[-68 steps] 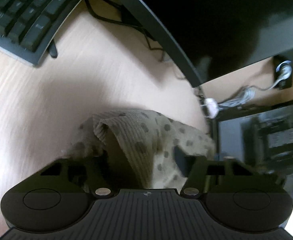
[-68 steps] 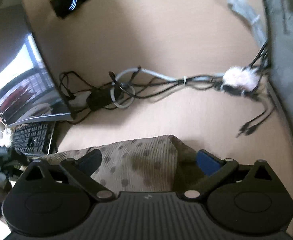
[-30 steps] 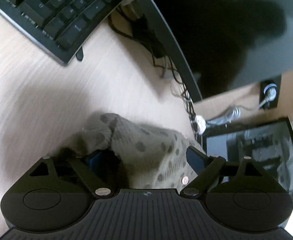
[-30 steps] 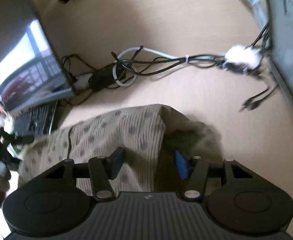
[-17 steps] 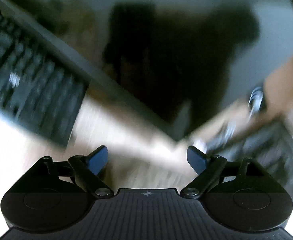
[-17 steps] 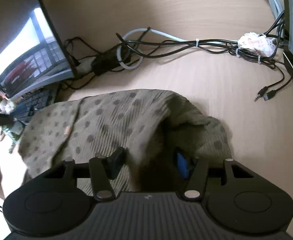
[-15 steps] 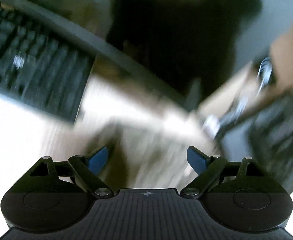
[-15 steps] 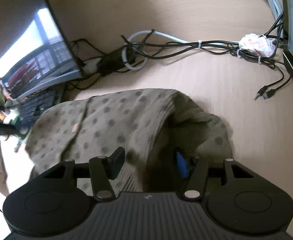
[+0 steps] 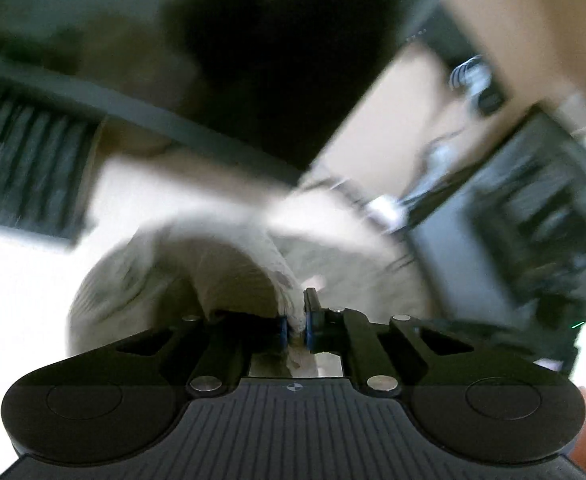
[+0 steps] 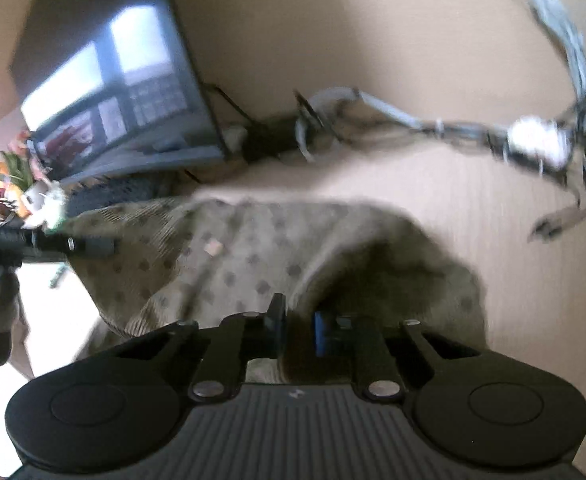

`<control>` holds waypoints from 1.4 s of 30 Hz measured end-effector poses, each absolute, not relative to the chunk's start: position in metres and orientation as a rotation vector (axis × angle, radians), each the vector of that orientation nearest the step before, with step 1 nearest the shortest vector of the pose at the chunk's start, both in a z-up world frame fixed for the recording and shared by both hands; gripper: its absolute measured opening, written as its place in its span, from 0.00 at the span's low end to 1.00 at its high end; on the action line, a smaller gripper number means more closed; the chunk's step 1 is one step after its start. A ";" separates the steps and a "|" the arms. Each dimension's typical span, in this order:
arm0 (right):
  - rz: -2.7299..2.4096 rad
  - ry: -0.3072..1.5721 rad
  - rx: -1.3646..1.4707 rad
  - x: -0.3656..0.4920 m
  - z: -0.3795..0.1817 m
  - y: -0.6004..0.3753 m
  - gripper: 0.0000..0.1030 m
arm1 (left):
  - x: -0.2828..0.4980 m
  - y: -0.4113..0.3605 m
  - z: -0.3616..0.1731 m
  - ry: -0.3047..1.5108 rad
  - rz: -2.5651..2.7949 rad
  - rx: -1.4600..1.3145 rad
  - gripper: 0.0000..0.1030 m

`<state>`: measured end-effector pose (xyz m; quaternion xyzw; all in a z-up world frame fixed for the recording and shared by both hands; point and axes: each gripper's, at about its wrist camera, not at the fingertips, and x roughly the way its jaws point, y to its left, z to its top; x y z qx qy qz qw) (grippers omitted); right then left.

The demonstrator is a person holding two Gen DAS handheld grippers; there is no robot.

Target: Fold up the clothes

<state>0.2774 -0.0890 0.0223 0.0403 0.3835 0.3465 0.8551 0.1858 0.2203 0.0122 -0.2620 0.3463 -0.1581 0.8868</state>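
A: Left gripper (image 9: pixel 296 322) status?

B: Jaws are seen pressed together on a fold of the spotted cloth (image 9: pixel 229 268); fabric is pinched between the blue pads (image 9: pixel 308 330). Frame is heavily blurred.

A: Right gripper (image 10: pixel 299 326)?

B: Jaws are brought nearly together, clamped on a bunched edge of the same spotted cloth (image 10: pixel 229 264). Cloth is seen squeezed in the narrow gap between the pads.

A: Where is the cloth located?

B: It is spread on the wooden desk (image 10: pixel 413 40), just in front of both grippers, draped up into each grip. A small pale tag (image 10: pixel 213 247) is noted on its surface.

A: Surroundings?

B: A monitor (image 10: pixel 121 92) is placed at far left in the right view, a keyboard (image 10: pixel 109 194) below it, touching or just behind the cloth edge, which cannot be told. A tangle of cables (image 10: pixel 373 120) is laid well beyond the cloth. In the left view a keyboard (image 9: pixel 25 176) and dark screen (image 9: pixel 273 60) are made out, blurred.
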 end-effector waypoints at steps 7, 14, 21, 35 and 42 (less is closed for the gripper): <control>0.739 0.822 0.009 0.241 0.052 -0.127 0.13 | 0.134 0.212 0.019 0.796 -0.398 -0.536 0.09; 0.598 0.978 -0.063 0.237 -0.023 -0.138 0.13 | 0.120 0.206 -0.091 1.085 -0.222 -0.612 0.11; 0.586 0.897 -0.148 0.236 -0.015 -0.135 0.20 | 0.114 0.214 -0.069 1.021 -0.293 -0.614 0.38; 0.568 0.870 0.169 0.292 -0.011 -0.115 0.66 | 0.157 0.270 -0.076 0.854 -0.242 -1.026 0.92; 0.611 0.965 0.262 0.320 -0.030 -0.100 0.65 | 0.210 0.265 -0.090 0.917 -0.189 -1.000 0.72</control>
